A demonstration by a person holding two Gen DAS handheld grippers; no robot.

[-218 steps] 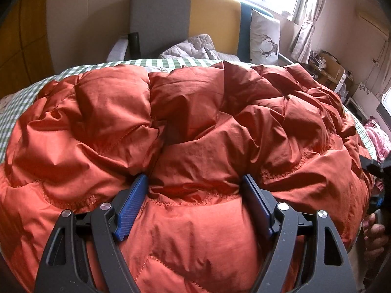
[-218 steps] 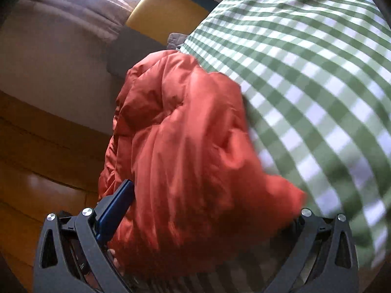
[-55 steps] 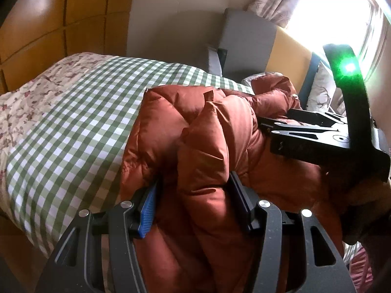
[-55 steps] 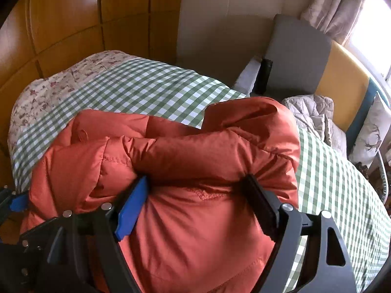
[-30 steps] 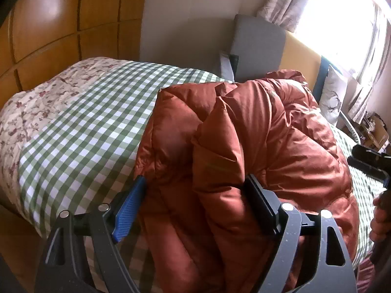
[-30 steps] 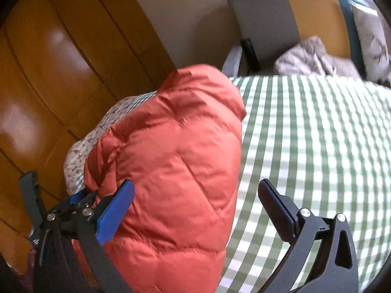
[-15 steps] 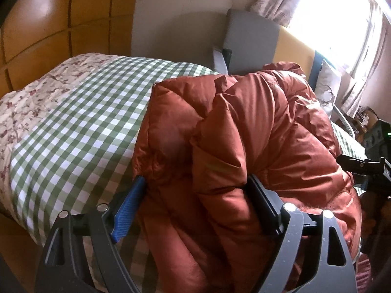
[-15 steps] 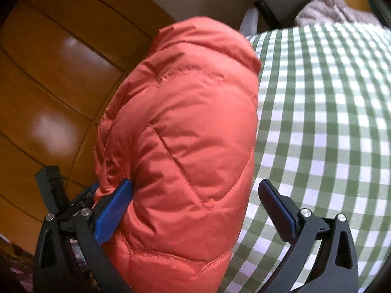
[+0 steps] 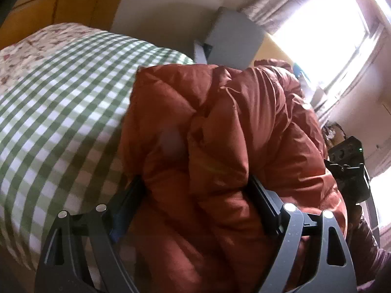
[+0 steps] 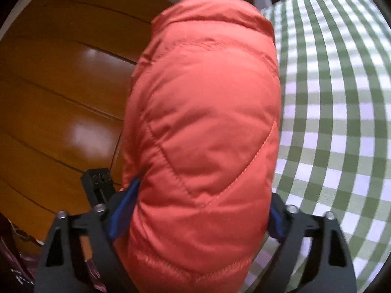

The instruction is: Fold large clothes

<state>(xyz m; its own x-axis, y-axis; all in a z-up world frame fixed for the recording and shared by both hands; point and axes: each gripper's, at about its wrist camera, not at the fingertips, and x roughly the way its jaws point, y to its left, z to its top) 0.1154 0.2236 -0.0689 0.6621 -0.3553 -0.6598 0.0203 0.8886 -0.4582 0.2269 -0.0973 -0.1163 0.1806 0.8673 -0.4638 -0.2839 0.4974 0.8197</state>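
Note:
An orange puffer jacket (image 9: 244, 122) lies bundled in a thick fold on the green checked bed cover (image 9: 61, 97). My left gripper (image 9: 195, 190) is open wide, and the jacket's bulk fills the gap and touches both fingers. In the right wrist view the same jacket (image 10: 202, 97) bulges between the spread fingers of my right gripper (image 10: 204, 193), which is also open; the padding hides its right fingertip. The right gripper's black body (image 9: 349, 171) shows at the jacket's far side. Part of the left gripper's body (image 10: 97, 183) shows beside the jacket.
The checked bed cover (image 10: 330, 122) stretches to the right of the jacket. Glossy wooden panelling (image 10: 61, 85) stands to its left. A grey and yellow armchair (image 9: 232, 39) and a bright window (image 9: 317, 36) lie beyond the bed. A floral sheet (image 9: 36, 46) covers the far left corner.
The left gripper widened from its earlier pinch on the jacket fold. The right gripper let go, swung round the jacket's end, and now has the bulk between its open fingers.

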